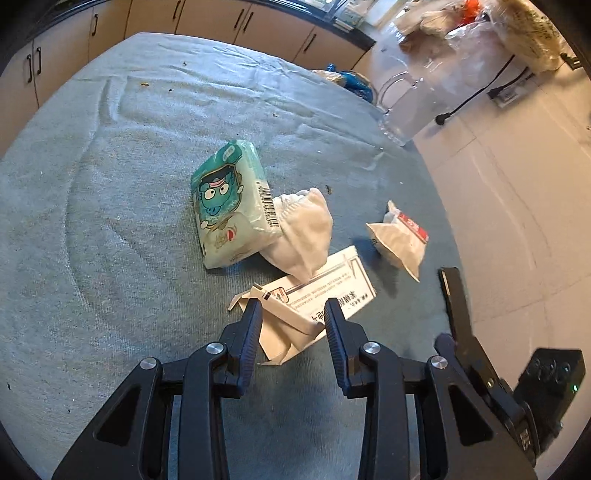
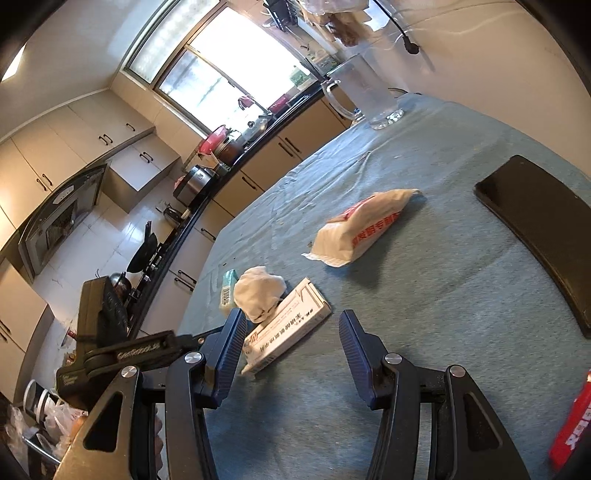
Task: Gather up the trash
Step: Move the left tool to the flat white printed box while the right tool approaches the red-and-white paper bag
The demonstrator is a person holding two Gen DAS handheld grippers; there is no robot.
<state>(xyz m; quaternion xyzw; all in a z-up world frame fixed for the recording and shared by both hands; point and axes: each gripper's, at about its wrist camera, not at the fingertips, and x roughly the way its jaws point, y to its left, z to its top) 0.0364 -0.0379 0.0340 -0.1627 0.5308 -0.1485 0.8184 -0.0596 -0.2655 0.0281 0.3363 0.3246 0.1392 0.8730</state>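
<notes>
On the grey-green tablecloth (image 1: pixel 110 221) lie a flattened white carton with printed text (image 1: pixel 325 291), a crumpled white tissue (image 1: pixel 306 229), a teal tissue pack with a cartoon face (image 1: pixel 229 203) and a white wrapper with red print (image 1: pixel 400 240). My left gripper (image 1: pixel 291 306) is open, its fingers on either side of the carton's torn near end. My right gripper (image 2: pixel 291 321) is open and empty just above the cloth, with the carton (image 2: pixel 288 328) by its left finger. The tissue (image 2: pixel 258 291), the pack (image 2: pixel 227 291) and the wrapper (image 2: pixel 362 225) lie beyond it.
A glass pitcher (image 1: pixel 402 103) stands at the table's far corner by the wall. A black flat object (image 2: pixel 543 229) lies at the right of the table. A red box (image 2: pixel 572 424) is at the near right. Kitchen cabinets (image 1: pixel 221 18) run behind the table. Crumbs dot the cloth.
</notes>
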